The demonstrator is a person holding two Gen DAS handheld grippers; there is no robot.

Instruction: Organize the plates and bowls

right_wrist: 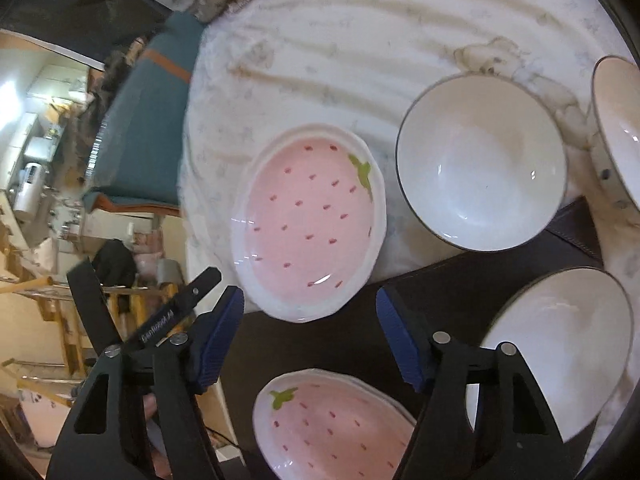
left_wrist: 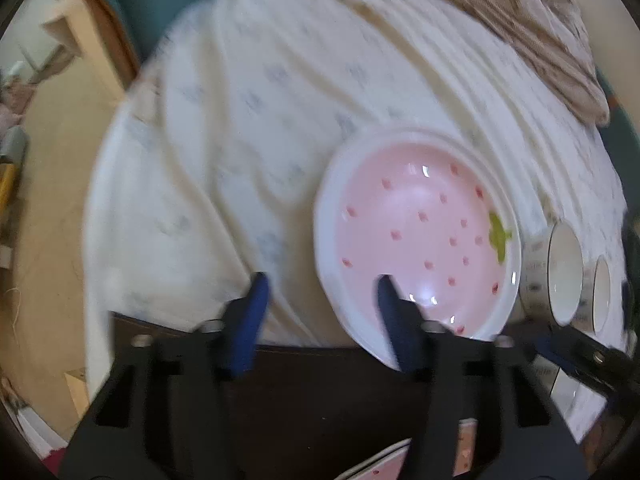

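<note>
in the left wrist view, the left gripper [left_wrist: 320,286] is seen parted, nothing clamped; the strawberry plate [left_wrist: 416,228] lies ahead to its right, under one finger tip. in the right wrist view, the right gripper [right_wrist: 310,304] is held wide and empty, a white bowl [right_wrist: 480,160] ahead to its right.

1. Your left gripper [left_wrist: 320,286] points down at a cloth-covered table [left_wrist: 240,120]; its blue fingers [left_wrist: 250,320] stand apart with nothing pressed between them.
2. The right-hand finger overlaps the near rim of a pink strawberry plate [left_wrist: 416,232], which lies on the white cloth and partly over a dark mat [left_wrist: 320,400].
3. Two white bowls [left_wrist: 564,272] sit just beyond the plate at the right edge.
4. Your other gripper's black arm [left_wrist: 588,354] reaches in from the lower right.
5. A second pink plate [left_wrist: 384,466] peeks in at the bottom.
6. The whole view is blurred.
</note>
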